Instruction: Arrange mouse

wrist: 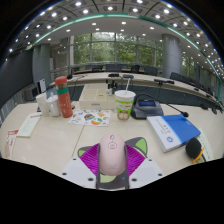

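Note:
A pale pink computer mouse (112,151) sits between my two fingers, its nose pointing away from me. The magenta pads (91,157) press against both of its sides. My gripper (112,160) is shut on the mouse and holds it low over the near part of the light desk (55,140). The rear of the mouse is hidden by the gripper body.
Beyond the fingers stand a paper cup with a green band (124,103), an orange bottle (64,97), a white mug (48,104) and a colourful sheet (92,118). To the right lie a blue book (172,130), a black device (147,108) and a dark round object (194,150). A keyboard (28,125) lies left.

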A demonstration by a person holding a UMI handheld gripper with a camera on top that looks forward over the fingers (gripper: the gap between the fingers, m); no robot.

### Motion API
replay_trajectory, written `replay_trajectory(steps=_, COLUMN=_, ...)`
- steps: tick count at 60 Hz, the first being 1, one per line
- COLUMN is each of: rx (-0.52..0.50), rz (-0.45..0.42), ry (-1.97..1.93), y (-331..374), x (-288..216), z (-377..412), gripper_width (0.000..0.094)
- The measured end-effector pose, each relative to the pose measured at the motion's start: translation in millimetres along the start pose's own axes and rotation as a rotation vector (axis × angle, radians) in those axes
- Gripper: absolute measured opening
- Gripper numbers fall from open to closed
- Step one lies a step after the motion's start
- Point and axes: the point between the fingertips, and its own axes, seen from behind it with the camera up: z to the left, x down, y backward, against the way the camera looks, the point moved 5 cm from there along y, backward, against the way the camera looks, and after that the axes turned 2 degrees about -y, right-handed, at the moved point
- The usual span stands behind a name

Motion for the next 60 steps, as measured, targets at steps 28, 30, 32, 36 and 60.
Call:
replay_trajectory(steps=28, rx=-0.020, rz=0.177, ry=-0.035, y=-36, x=55, z=-28, gripper_width=0.0861)
replay_trajectory(steps=30, rx=-0.013, rz=0.177, ry=-0.043, y=-24, x=52, z=-27, gripper_width=0.0846)
replay_trajectory(steps=32, rx=-0.003, rz=0.169, ry=-0.047, y=-12, x=48, z=-26, gripper_width=0.0854)
replay_trajectory(steps=36, rx=0.017, rz=0.148, ry=-0.046, y=17, x=40, z=-23, gripper_width=0.0855)
replay_trajectory(steps=60, rx=0.119, rz=0.056, ry=-0.005, y=255, x=38, z=39, gripper_width=0.0858)
